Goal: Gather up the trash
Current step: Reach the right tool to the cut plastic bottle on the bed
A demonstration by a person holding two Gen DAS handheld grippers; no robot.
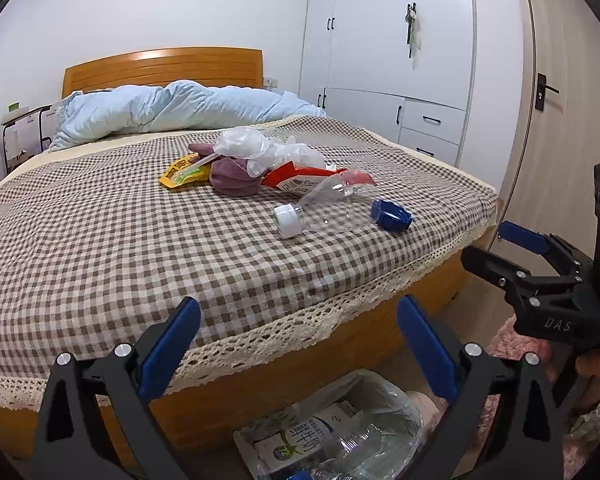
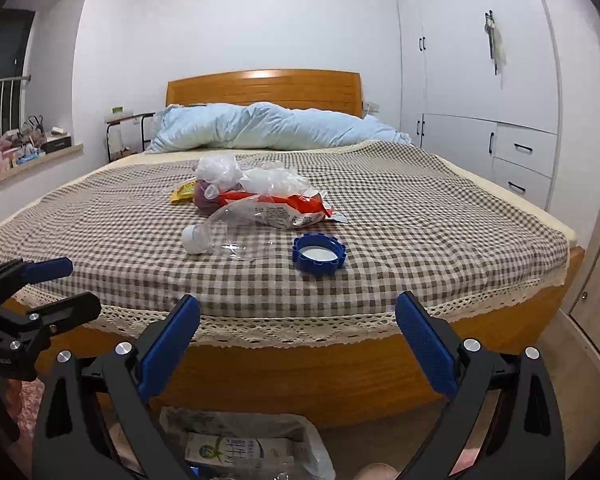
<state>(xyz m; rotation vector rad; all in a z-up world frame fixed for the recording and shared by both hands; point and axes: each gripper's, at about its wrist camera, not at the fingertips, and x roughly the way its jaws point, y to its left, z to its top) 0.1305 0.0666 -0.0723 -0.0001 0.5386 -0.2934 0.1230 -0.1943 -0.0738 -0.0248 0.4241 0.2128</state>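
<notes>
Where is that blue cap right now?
The blue cap lies open side up on the checked bedspread, right of the clear bottle, near the bed's foot edge.

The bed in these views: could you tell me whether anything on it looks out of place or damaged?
Yes. Litter lies piled mid-bed on the checked bedspread: a crushed clear bottle lying on its side, a loose blue cap beside it, a torn red wrapper, a yellow packet and crumpled clear plastic. Nothing appears spilled.

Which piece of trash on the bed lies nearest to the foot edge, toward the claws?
The blue ring-shaped lid, notched around its rim. The clear plastic bottle lies just left of it, and the wrappers sit farther back.
</notes>
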